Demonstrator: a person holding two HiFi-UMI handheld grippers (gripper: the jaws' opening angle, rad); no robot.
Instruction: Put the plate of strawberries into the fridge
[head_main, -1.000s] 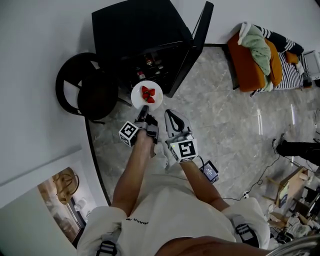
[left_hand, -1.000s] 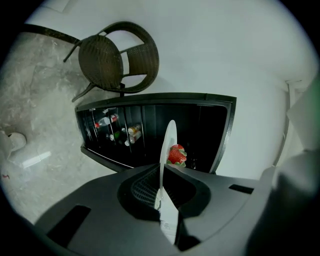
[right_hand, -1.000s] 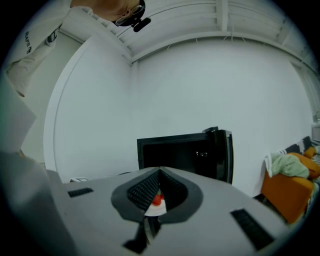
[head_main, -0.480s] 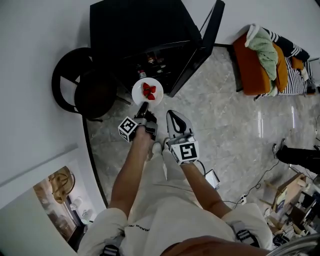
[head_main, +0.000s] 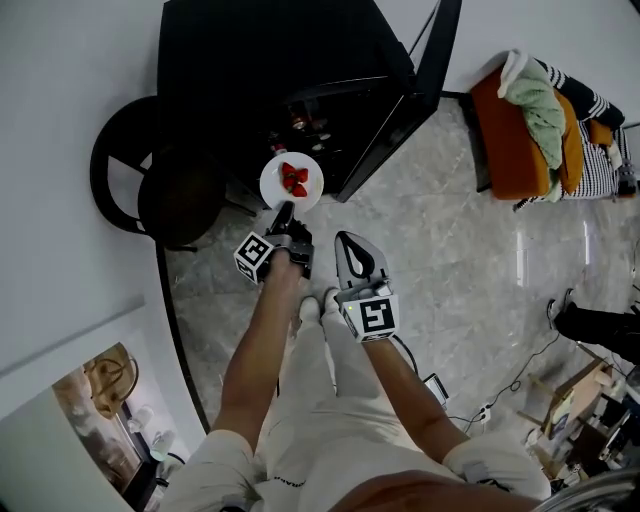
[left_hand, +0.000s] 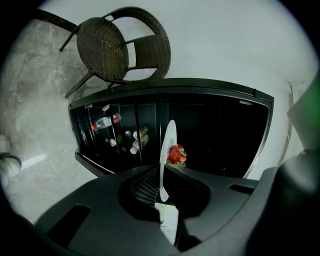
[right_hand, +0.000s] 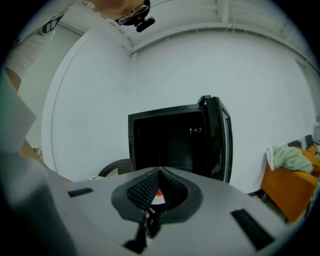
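The left gripper has its jaws nearly closed, pinching the near rim of the plate, which juts out from the tips toward 12 o'clock in the head view. There the plate lies face up, a white disc with the strawberries heaped at its middle, hanging at the mouth of the fridge above the floor. In the left gripper view the plate shows edge-on, a thin white line running from the jaws at 6 o'clock up to 12 o'clock, with a strawberry on its 3 o'clock face and the dark fridge behind it. The fridge door stands open toward 1 o'clock, and bottles lie on the shelves inside. The right gripper hangs just beside the left one, at its 4 o'clock, its jaws together on nothing and pointing at 12 o'clock toward the fridge. A chair stands at 9 o'clock of the plate.
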